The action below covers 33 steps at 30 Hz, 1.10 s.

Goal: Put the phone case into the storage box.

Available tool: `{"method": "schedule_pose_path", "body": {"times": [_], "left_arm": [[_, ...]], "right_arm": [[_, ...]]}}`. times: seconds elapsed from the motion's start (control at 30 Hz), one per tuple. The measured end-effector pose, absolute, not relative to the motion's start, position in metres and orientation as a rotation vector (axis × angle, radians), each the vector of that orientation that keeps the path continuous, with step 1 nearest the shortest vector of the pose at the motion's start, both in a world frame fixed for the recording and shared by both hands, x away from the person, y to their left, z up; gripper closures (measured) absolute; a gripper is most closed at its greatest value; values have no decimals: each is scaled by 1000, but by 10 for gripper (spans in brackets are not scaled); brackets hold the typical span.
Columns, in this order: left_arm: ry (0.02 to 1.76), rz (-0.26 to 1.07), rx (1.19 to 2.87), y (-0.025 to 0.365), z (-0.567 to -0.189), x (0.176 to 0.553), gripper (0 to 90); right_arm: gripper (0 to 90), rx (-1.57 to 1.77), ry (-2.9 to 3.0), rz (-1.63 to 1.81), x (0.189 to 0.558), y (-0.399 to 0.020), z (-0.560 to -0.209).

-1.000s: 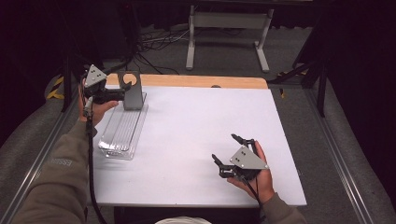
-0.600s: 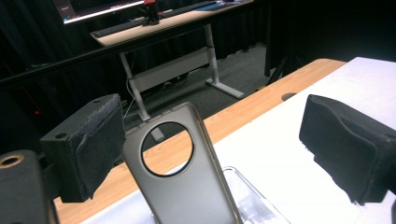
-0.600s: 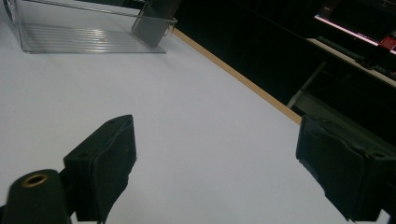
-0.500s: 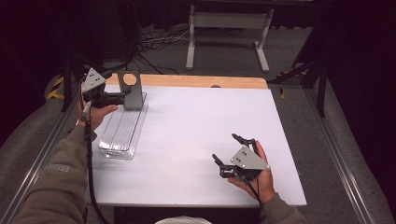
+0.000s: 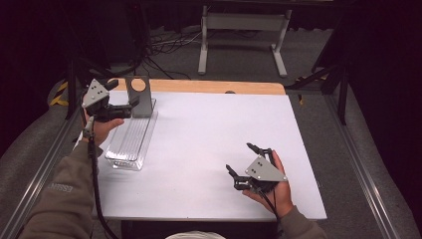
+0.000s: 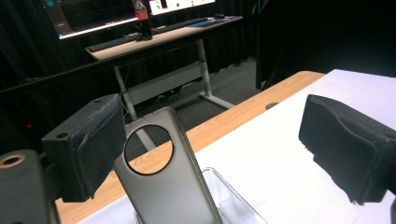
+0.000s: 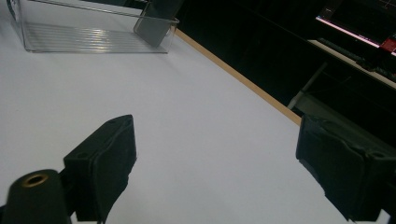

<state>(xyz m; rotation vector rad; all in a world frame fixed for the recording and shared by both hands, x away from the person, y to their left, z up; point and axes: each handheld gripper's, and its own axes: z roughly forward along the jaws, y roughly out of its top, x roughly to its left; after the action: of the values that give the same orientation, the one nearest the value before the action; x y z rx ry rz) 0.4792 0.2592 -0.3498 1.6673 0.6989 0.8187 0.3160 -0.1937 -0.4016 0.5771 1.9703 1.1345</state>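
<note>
At the upper left of the white bench (image 5: pixel 209 144), a grey phone case (image 5: pixel 139 94) leans upright in the far end of a clear tray (image 5: pixel 130 144), the open left tongs (image 5: pixel 121 97) poised beside it. The reach looks in hand; next, the jaws must straddle the case and close. The right tongs (image 5: pixel 246 164) rest open at the lower right.

The only lettering is pale print on the person's left sleeve (image 5: pixel 59 188), too blurred to read.
</note>
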Motion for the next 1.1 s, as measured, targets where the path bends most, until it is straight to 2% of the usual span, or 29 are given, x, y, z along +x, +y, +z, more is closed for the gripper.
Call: {"method": "schedule_pose_path", "body": {"times": [0.57, 1.1], "left_arm": [[655, 762, 1654, 257, -354, 464, 72], [597, 761, 1659, 248, -352, 444, 73]], "right_arm": [[127, 569, 1971, 1148, 314, -194, -400], [128, 569, 1960, 1149, 312, -197, -399]]}}
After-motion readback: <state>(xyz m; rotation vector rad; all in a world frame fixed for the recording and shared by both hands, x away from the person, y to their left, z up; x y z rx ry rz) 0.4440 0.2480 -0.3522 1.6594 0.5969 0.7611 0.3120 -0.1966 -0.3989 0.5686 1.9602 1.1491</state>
